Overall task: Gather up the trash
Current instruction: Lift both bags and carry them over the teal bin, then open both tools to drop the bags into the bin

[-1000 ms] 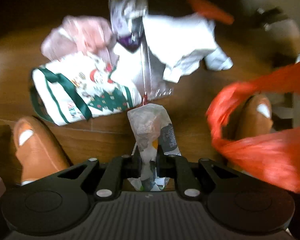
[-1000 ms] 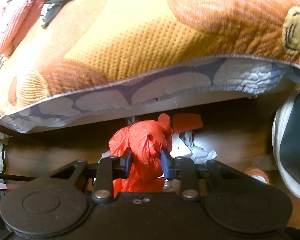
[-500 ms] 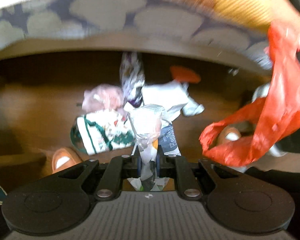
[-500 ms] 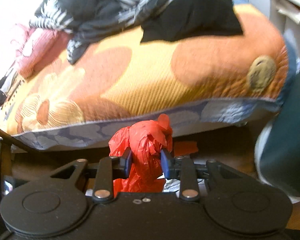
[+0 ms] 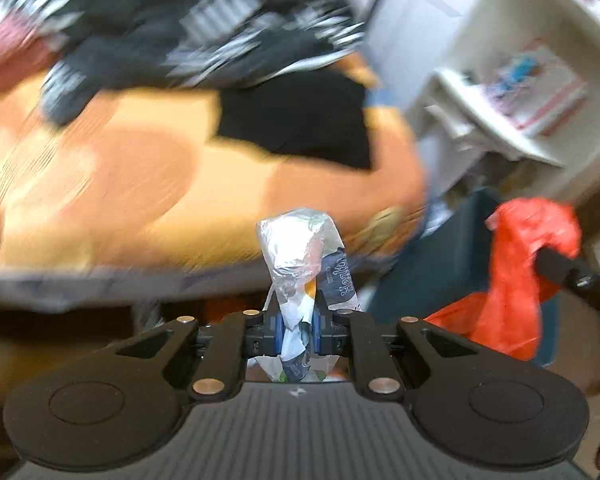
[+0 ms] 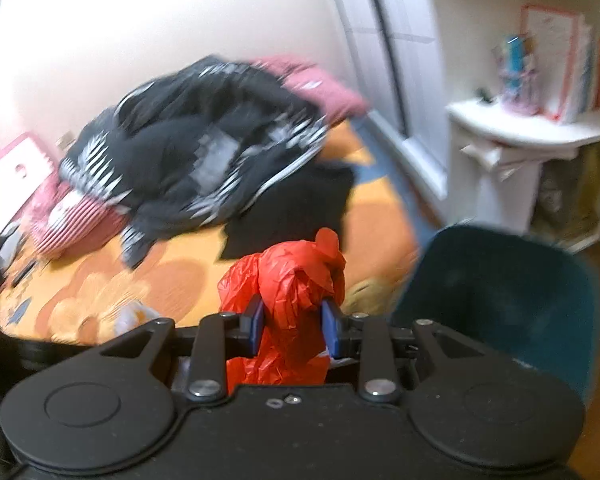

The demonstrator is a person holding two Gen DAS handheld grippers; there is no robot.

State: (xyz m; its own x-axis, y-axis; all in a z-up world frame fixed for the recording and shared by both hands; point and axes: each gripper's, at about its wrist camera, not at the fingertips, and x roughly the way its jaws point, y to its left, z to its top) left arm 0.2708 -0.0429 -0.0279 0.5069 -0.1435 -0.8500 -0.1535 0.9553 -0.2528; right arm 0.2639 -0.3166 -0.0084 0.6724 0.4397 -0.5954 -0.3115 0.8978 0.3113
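On the left we see the bed (image 5: 148, 184) with its orange flower cover, and a heap of black and white clothes (image 5: 204, 36) lies on top of it, well away from our work; those are not trash, so we leave them be; in the middle our left gripper (image 5: 294, 330) is pinched almost shut on a crinkly clear wrapper (image 5: 300, 248), and we hold it by its lower end so the rest stands up above the pads where we can watch it; a bit more of it hangs down under the jaws; to the right hangs the red plastic bag (image 5: 520, 280), and our right gripper (image 6: 292, 326) has its jaws about half way in, squeezed on a bunched part of that bag (image 6: 292, 280); we think we hold it up by the top so it hangs loose beside the wrapper, ready to take it; behind the bag stands a dark blue chair (image 6: 508, 292), and past that a white shelf (image 6: 512, 136) with books; the wrapper is not in the bag yet.
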